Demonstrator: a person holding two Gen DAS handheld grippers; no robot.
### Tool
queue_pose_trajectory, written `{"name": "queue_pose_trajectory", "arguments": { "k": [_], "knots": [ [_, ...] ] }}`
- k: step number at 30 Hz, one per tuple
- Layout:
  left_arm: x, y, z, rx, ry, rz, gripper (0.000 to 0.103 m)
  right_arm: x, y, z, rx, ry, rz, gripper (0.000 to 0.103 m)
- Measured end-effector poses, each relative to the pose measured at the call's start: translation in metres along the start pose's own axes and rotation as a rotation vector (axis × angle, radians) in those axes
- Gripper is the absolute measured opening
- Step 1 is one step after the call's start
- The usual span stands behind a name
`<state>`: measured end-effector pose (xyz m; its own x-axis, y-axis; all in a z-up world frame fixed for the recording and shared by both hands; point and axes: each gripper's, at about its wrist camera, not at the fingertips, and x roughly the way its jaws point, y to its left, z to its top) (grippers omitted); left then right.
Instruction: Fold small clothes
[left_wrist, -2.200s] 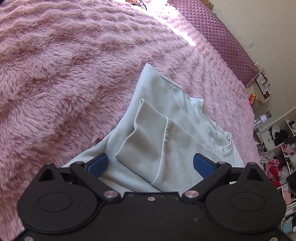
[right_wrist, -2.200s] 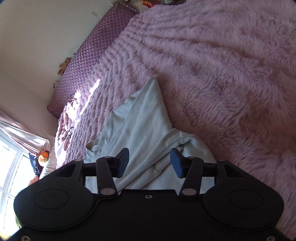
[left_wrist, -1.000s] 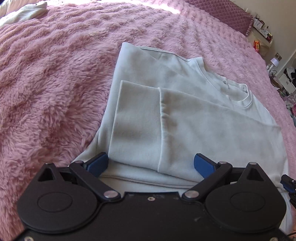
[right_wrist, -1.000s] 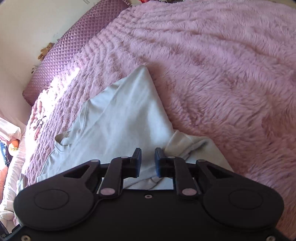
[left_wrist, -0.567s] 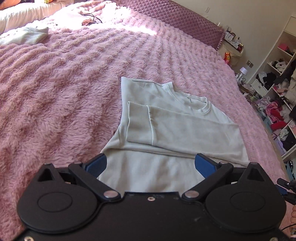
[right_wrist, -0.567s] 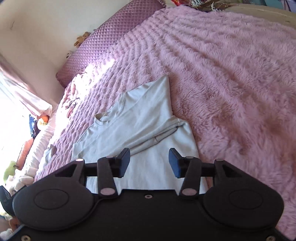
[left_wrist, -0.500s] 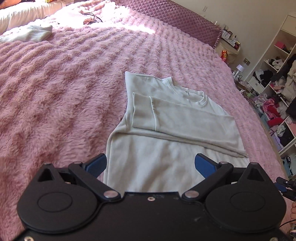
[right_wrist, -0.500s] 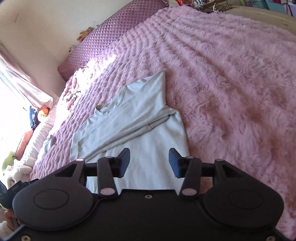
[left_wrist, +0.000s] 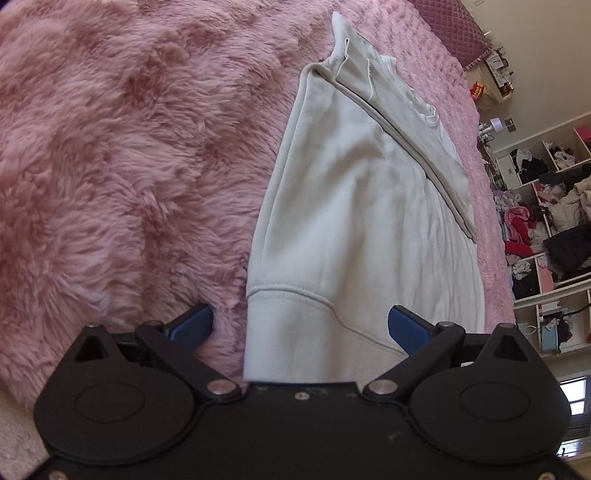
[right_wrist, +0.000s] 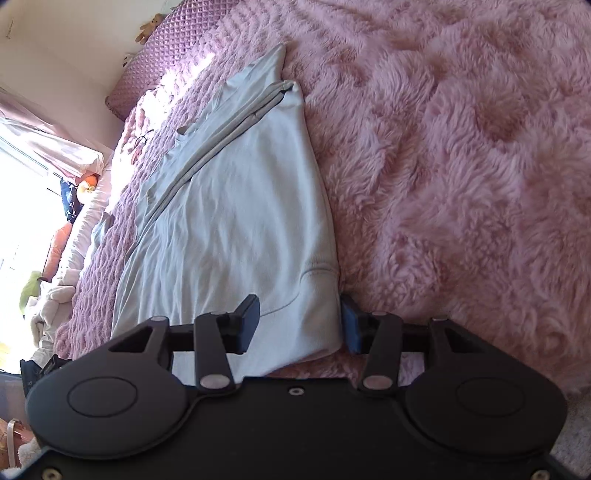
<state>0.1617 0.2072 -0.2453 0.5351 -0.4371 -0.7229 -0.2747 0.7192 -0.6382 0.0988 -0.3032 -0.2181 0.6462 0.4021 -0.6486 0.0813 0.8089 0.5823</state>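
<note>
**Pale sweatshirt on a pink bed, seen from both grippers at its hem**

The scene is filled by a bed covered with a long-pile pink blanket (left_wrist: 122, 166), against which a quilted purple headboard (right_wrist: 173, 40) is set at the far end. The sweatshirt (left_wrist: 354, 206) is laid flat on the blanket, hem nearest the cameras and collar farthest; both sleeves are folded across the chest as a narrow band. Its ribbed hem band is seen at the lower edge of each view. Open shelves (left_wrist: 546, 206) crammed with clothes are seen to the right of the bed in the left view; a bright window and curtain are seen at the left edge of the right view.

The left gripper (left_wrist: 301, 325) is held wide open above the hem's left corner, with nothing pressed between its blue pads. The right gripper (right_wrist: 301, 325) is parted to about half its span, having opened within the last second; the hem's right corner is seen between the fingers but is not clamped.
</note>
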Motion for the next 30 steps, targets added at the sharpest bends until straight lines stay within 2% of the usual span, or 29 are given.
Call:
{"name": "queue_pose_trajectory", "arguments": {
  "k": [4,9,11,13,14,16,17,19,21,24,27,30],
  "knots": [
    [0.006,-0.002,-0.003,0.028,0.032,0.009,0.103,0.008,-0.001,-0.003,-0.002,0.013,-0.008,0.048],
    [0.009,0.001,0.006,-0.028,0.043,-0.045,0.102,0.014,-0.008,0.0,0.057,0.021,0.04,0.05],
    [0.008,0.004,0.005,-0.074,0.046,-0.091,0.095,0.012,-0.007,-0.001,0.053,0.03,0.063,0.05],
    [0.006,0.009,0.001,-0.151,0.062,-0.158,0.075,0.013,-0.004,-0.001,0.05,0.04,0.077,0.05],
    [0.006,0.012,0.0,-0.182,0.066,-0.173,0.069,0.014,-0.005,-0.001,0.052,0.047,0.08,0.05],
    [0.012,0.015,0.0,-0.202,0.083,-0.141,0.038,0.018,-0.007,-0.001,0.065,0.052,0.071,0.047],
    [0.015,0.018,0.001,-0.212,0.09,-0.098,0.03,0.019,-0.008,-0.001,0.077,0.051,0.066,0.041],
    [0.016,0.024,0.002,-0.253,0.093,-0.108,0.018,0.019,-0.008,0.0,0.086,0.045,0.048,0.008],
    [0.011,0.024,0.002,-0.255,0.088,-0.135,0.009,0.016,-0.007,0.0,0.102,0.033,0.048,0.008],
    [-0.003,0.011,0.001,-0.196,0.062,-0.125,0.006,0.003,-0.002,-0.001,0.099,-0.005,0.064,0.007],
    [-0.023,-0.001,-0.004,-0.168,0.021,-0.168,0.006,-0.018,0.007,-0.004,0.092,-0.039,0.09,0.006],
    [-0.046,-0.007,-0.013,-0.151,-0.017,-0.175,0.006,-0.038,0.012,-0.009,0.089,-0.06,0.113,0.005]
  ]
}}
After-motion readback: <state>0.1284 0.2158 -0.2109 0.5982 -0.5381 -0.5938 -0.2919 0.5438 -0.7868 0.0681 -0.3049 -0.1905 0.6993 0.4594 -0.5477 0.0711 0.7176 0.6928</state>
